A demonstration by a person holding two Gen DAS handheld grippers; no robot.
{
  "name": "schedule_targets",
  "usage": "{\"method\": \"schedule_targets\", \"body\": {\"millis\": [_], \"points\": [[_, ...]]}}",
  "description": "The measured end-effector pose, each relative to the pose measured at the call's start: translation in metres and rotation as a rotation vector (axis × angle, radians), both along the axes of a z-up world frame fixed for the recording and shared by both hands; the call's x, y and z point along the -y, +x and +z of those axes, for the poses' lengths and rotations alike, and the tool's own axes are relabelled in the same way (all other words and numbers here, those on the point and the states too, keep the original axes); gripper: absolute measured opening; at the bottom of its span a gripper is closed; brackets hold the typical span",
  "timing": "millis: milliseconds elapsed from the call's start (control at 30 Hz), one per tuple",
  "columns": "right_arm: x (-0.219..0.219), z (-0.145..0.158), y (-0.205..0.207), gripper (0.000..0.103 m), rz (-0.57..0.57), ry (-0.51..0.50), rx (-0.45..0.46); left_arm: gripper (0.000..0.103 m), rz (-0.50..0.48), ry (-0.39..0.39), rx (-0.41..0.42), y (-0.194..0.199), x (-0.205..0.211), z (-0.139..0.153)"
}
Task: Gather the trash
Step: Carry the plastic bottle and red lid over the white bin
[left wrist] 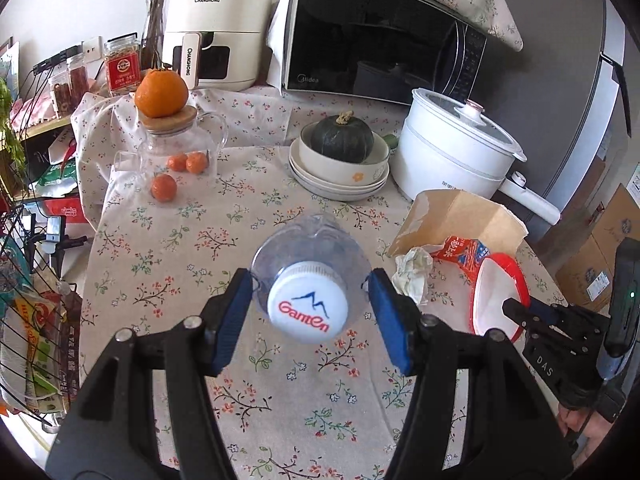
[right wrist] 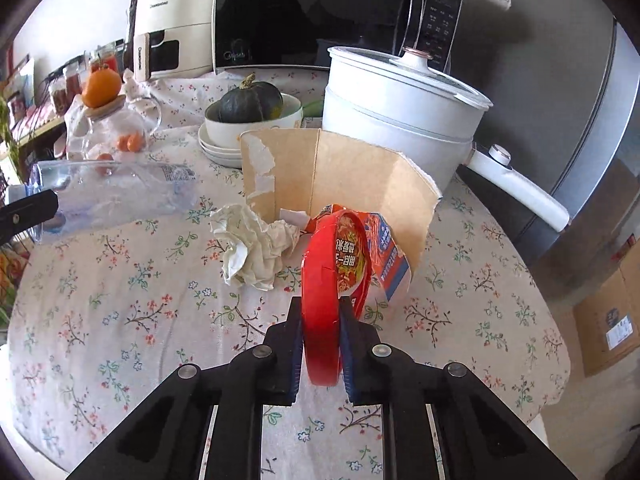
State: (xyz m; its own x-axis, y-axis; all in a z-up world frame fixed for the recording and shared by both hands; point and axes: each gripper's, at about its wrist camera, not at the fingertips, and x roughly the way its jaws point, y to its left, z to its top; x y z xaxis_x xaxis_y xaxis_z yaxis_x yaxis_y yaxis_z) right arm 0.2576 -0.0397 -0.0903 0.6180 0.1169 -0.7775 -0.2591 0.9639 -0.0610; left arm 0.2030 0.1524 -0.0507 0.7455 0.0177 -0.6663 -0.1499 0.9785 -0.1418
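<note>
The left hand-held gripper pinches the clear plastic bottle lengthwise ahead, cap toward it, while the right hand-held gripper clamps the red round lid edge-on.

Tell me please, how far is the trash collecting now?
No collected trash or bin is visible. In hand: the left gripper holds the empty plastic bottle above the table, and the right gripper pinches the red noodle-cup lid. Left on the tablecloth: the crumpled tissue, the torn cardboard and a torn wrapper.
</note>
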Motion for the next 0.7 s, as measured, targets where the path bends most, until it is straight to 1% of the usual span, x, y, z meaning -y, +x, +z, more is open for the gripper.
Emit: {"method": "schedule_targets", "body": {"millis": [100,267,400,700], "points": [[0.021,0.015,-0.003,0.017,-0.024,0.092,-0.025,0.061,-0.011,-0.016,0.029,-0.007,0.003,0.009],[0.056,0.023,-0.01,0.017,-0.074,0.203,-0.072,0.061,-0.045,-0.03,0.066,-0.016,0.015,0.021],[0.08,0.028,-0.017,0.017,-0.117,0.227,-0.091,0.061,-0.084,-0.049,0.077,-0.023,0.03,0.026],[0.129,0.04,-0.037,0.017,-0.182,0.242,-0.089,0.061,-0.186,-0.108,0.077,-0.03,0.07,0.033]]}}
